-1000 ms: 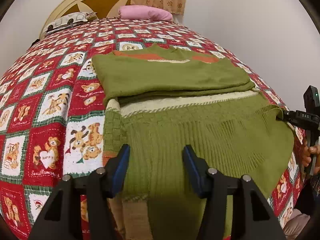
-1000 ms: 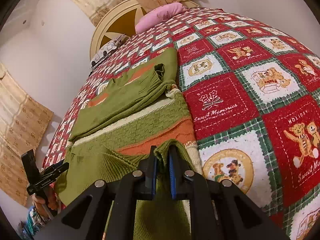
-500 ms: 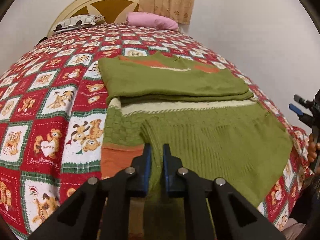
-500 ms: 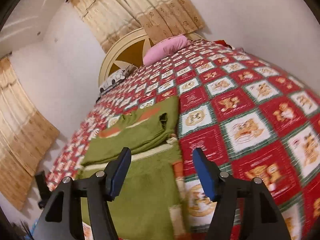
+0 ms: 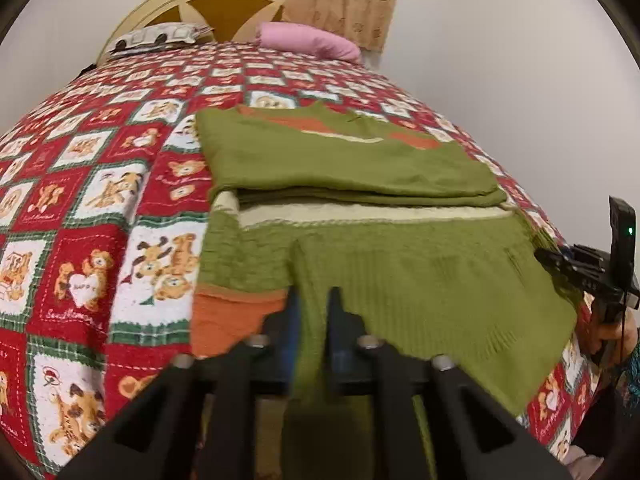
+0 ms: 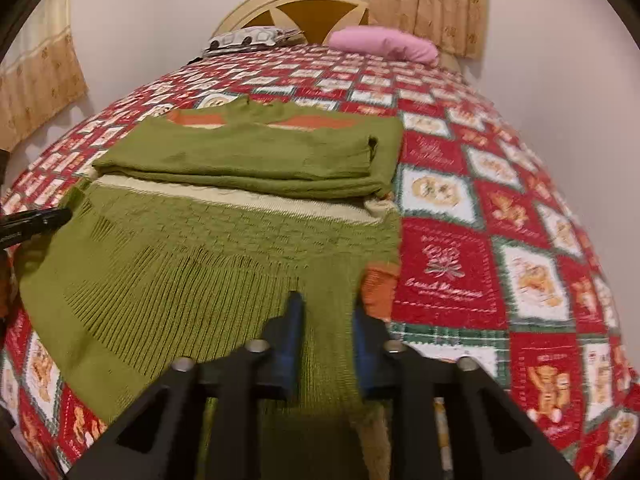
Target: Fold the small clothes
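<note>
Between the blue-padded fingers of the left gripper, a fold of the green ribbed knit sweater is pinched at its near hem, the jaws drawn narrow on the cloth. Just left of those fingers lies the sweater's orange band, and further left the red patchwork quilt with teddy-bear squares that covers the bed. Ahead of the claw the sweater's sleeves are folded flat across its chest, over a cream stripe, and beyond them rest a pink pillow and a cream arched wooden headboard. Off to the right of the left claw, at the sweater's far hem edge, the right gripper shows with a hand behind it. Seen from its own camera, the right gripper has just been closing, and its jaws now stand narrow with the green knit hem bunched between the blue pads, pressed on both sides; the quilt spreads to its right and the left gripper's black tip reaches in from its far left
</note>
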The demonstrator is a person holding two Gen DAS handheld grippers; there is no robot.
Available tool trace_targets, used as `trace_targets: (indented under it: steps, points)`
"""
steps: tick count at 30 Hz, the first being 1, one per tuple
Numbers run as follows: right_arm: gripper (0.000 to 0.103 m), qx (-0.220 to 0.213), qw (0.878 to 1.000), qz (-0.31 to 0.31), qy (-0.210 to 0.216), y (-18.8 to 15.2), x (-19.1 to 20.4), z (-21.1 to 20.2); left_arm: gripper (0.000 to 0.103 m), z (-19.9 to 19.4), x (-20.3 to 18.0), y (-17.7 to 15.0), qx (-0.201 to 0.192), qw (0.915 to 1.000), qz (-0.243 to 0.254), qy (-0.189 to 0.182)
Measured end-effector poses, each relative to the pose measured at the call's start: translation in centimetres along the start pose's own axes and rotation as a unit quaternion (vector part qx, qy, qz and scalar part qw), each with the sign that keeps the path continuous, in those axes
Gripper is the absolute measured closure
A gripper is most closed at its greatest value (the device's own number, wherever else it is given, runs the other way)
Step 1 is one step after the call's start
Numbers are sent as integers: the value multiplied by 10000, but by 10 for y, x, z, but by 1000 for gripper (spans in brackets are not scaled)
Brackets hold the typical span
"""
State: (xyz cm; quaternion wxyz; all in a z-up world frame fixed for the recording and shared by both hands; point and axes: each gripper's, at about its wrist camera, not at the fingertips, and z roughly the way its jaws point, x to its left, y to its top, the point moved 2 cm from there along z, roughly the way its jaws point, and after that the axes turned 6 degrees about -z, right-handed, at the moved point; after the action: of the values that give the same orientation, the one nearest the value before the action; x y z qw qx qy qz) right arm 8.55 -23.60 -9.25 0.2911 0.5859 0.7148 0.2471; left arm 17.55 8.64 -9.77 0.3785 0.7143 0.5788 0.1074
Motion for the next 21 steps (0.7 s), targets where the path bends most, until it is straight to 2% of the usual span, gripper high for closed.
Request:
trace_targets:
  steps: [3, 6, 12, 16, 21]
  points:
    - [94, -134, 9997, 193, 1, 2, -4, -15, 93, -8, -3, -2, -129, 9999, -16, 53]
    - [95, -503, 9968, 549, 287, 10, -12, -43, 93, -22, -2, 2, -250, 9994, -211, -93]
    - [95, -915, 9952, 319, 105, 40, -1, -71, 93, -35, 2, 27, -387, 9976, -522, -241]
    - [95, -1032, 9942, 307, 83, 64, -4, -65, 94, -27, 6, 44, -368, 9968, -676, -219]
    - [95, -1027, 9941, 335, 68, 106, -19, -41, 94, -17, 25, 79, -384, 9933, -1082, -146]
